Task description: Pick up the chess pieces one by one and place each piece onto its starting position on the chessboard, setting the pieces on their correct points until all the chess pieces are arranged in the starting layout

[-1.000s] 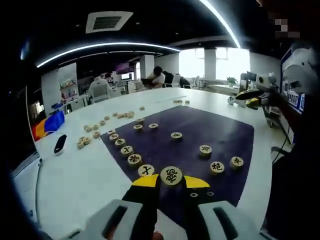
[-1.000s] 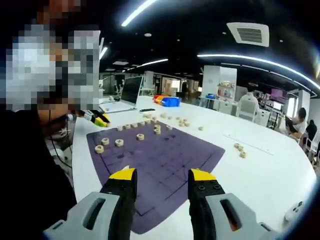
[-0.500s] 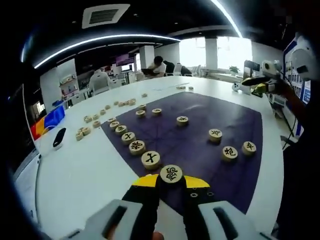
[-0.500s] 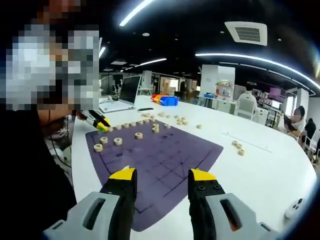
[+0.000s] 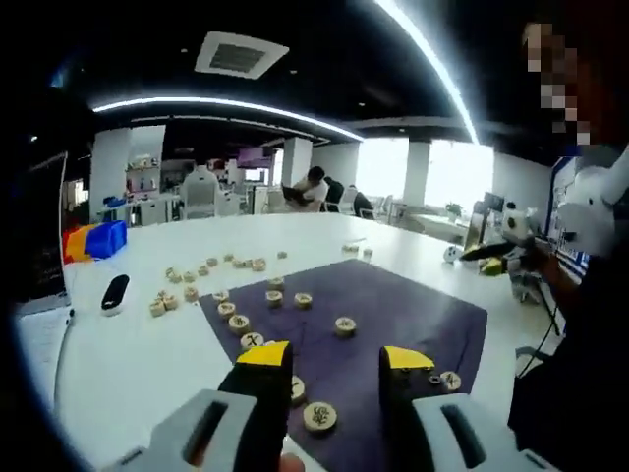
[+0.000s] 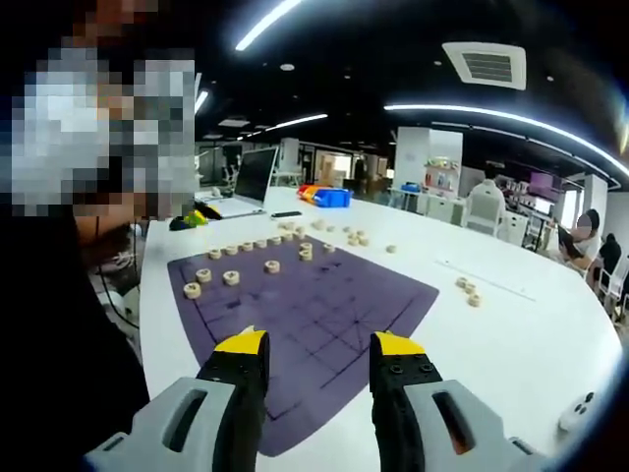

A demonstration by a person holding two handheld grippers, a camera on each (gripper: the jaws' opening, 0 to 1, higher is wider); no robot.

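I record the chessboard (image 5: pixel 413 315) as a dark purple mat; in the right gripper view it carries a thin pale grid of lines (image 6: pixel 324 315). It lies on a white table (image 5: pixel 138 354). The chess pieces (image 5: pixel 319 417) are pale tan wooden discs with black characters on top, both the row along the mat's left edge and the loose ones farther out on the white surface. My left gripper (image 5: pixel 337 364) has yellow tips over black jaws on grey bodies; my right gripper (image 6: pixel 319 346) shows the same colouring. On the far left I note a blue bin (image 5: pixel 103 239) beside red and yellow ones, and a black-and-white oblong device (image 5: pixel 115 292) near it.
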